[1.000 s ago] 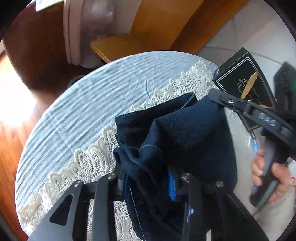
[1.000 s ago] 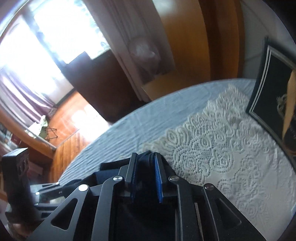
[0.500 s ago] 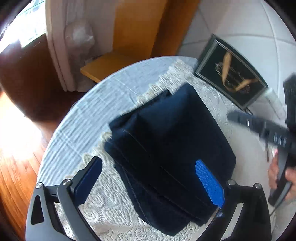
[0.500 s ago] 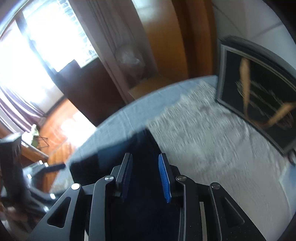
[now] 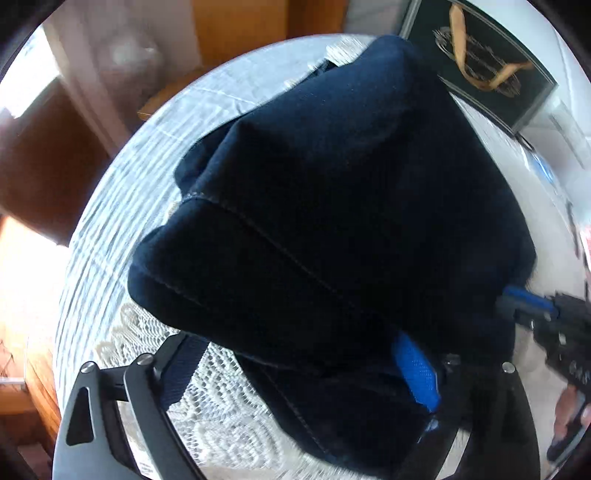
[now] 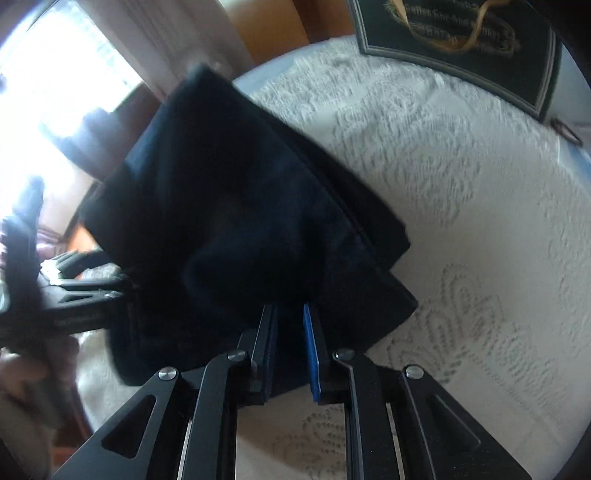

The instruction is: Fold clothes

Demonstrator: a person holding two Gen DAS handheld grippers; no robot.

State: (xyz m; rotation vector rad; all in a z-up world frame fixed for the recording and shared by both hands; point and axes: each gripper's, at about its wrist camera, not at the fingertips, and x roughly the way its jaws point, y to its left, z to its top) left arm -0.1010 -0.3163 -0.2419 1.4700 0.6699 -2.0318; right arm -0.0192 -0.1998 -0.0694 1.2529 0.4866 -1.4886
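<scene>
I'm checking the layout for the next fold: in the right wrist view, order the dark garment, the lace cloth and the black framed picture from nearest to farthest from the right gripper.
1. Dark garment: its edge sits between the right gripper fingers.
2. Lace cloth: under and to the right.
3. Black framed picture: at the table's far edge, top right.

A dark navy garment lies on white lace over a pale blue ribbed tablecloth, near a black, gold-printed box.
</scene>
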